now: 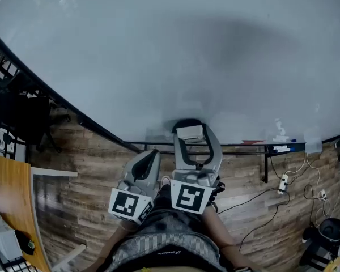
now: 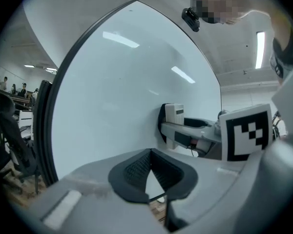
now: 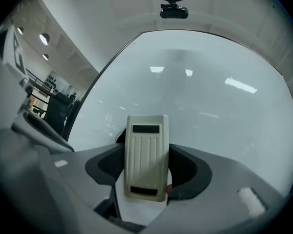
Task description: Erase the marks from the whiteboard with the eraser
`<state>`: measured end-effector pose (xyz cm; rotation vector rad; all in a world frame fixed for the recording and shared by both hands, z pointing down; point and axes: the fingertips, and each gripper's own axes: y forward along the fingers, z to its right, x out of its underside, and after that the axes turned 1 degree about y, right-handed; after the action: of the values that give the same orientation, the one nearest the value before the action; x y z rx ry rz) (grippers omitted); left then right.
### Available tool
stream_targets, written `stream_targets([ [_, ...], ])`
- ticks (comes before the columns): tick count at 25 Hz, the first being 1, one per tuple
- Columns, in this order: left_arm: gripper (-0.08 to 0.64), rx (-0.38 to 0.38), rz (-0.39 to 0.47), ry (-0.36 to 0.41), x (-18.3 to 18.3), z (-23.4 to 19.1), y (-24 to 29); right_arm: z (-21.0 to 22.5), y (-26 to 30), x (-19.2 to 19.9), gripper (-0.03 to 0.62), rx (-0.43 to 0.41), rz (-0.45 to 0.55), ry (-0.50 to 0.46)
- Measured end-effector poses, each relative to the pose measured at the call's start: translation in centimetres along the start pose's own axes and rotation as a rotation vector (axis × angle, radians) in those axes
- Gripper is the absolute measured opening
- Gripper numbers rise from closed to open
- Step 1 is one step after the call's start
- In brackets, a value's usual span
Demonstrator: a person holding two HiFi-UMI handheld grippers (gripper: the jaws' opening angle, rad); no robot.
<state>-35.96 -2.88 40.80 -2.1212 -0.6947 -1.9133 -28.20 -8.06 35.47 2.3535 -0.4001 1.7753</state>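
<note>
While the right tongs (image 3: 146, 150) clamp the cream eraser (image 3: 145, 165) against the whiteboard (image 3: 219, 116), the left tongs (image 2: 149, 154) rest together.

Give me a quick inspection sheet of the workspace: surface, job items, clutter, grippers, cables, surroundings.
Surface: whiteboard looks clean; no marks seen in any view.
Job's things: eraser held near the board's lower edge.
Clutter: small items, too small to tell apart, on the board's ledge.
Grippers: right gripper shut on the eraser; left gripper shut, nothing between its jaws.
Cables: loose cables and a power strip on the floor to the right.
Surroundings: wood floor, wooden desk at left.
</note>
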Motion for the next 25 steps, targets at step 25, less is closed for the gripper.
stream_targets([
  [25, 0.003, 0.017, -0.005, 0.028, -0.6, 18.7, 12.7, 20.2, -5.3, 5.4, 0.267, -0.012, 0.026, 0.014],
])
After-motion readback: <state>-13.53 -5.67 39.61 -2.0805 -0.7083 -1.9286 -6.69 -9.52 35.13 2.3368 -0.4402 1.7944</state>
